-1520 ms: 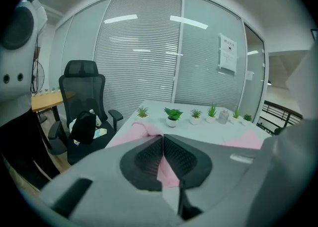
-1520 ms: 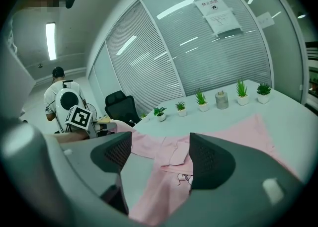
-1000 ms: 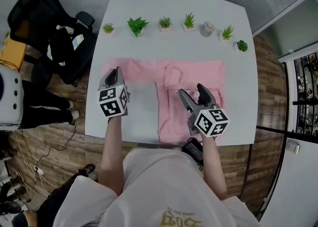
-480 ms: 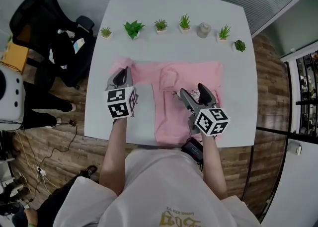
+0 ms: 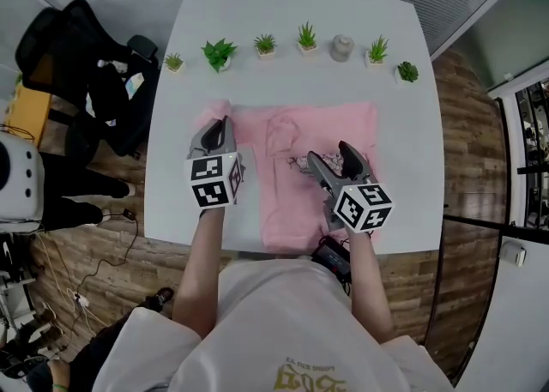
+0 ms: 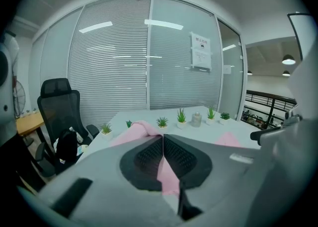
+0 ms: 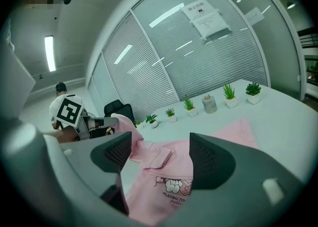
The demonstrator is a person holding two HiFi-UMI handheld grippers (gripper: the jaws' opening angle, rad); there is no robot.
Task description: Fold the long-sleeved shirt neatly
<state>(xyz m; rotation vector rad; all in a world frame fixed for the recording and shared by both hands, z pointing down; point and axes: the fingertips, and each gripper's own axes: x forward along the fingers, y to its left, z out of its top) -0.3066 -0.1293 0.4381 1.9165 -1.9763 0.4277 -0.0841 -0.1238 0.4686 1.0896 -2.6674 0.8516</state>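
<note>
A pink long-sleeved shirt (image 5: 296,202) lies flat on the white table (image 5: 292,81), print side up, with one sleeve cuff (image 5: 280,135) folded onto the chest. My left gripper (image 5: 222,125) is shut on the shirt's other sleeve at its left end and holds it lifted off the table. In the left gripper view pink cloth (image 6: 170,177) is pinched between the closed pads of that gripper (image 6: 163,144). My right gripper (image 5: 331,159) hovers open over the shirt's chest print (image 7: 171,186), nothing between its fingers (image 7: 118,151).
A row of small potted plants (image 5: 264,43) and a grey jar (image 5: 341,47) lines the table's far edge. A black office chair with bags (image 5: 81,51) stands left of the table. A person's dark legs (image 5: 73,197) are at the left.
My left gripper has carried the pinched sleeve rightward toward the shirt's body and slightly up, shortening the stretched-out sleeve. The right gripper shifted a little and stayed open.
</note>
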